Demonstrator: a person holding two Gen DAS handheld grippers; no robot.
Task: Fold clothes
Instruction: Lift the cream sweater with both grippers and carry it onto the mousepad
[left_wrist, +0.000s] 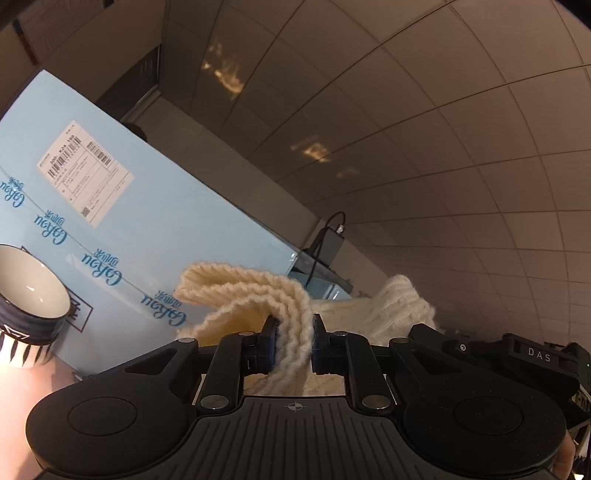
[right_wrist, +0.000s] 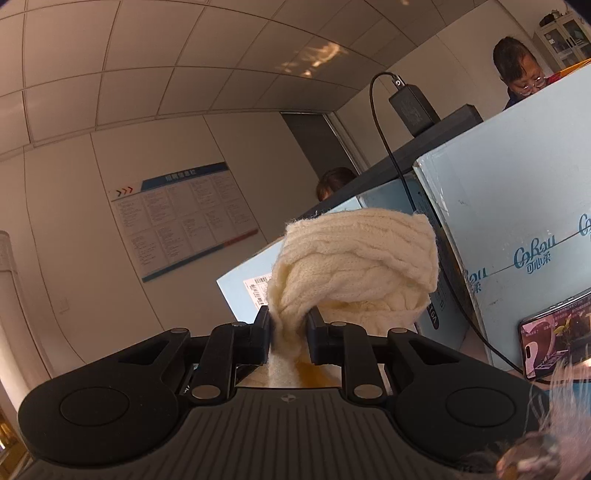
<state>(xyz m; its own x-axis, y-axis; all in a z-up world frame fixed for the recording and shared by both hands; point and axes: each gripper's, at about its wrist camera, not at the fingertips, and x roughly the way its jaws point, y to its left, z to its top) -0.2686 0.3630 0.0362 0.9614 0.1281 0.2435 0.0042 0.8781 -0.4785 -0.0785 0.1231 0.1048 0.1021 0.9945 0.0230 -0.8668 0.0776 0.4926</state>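
Note:
A cream knitted garment (left_wrist: 236, 295) is held up in the air. My left gripper (left_wrist: 293, 341) is shut on a ribbed edge of it, and the fabric flops over the fingers to the left. My right gripper (right_wrist: 288, 338) is shut on another bunch of the same cream knit (right_wrist: 354, 258), which curls over above the fingers. The right gripper's black body (left_wrist: 517, 354) shows at the right of the left wrist view, beside more of the knit (left_wrist: 399, 299). Both cameras tilt up toward the ceiling. The rest of the garment hangs out of sight.
Light blue cardboard boxes (left_wrist: 129, 206) (right_wrist: 517, 221) stand close behind. A dark-rimmed bowl (left_wrist: 29, 291) sits at far left. A phone (right_wrist: 554, 332) leans at right with a black cable (right_wrist: 402, 192) and power adapter (right_wrist: 413, 107). People (right_wrist: 521, 70) sit behind the boxes.

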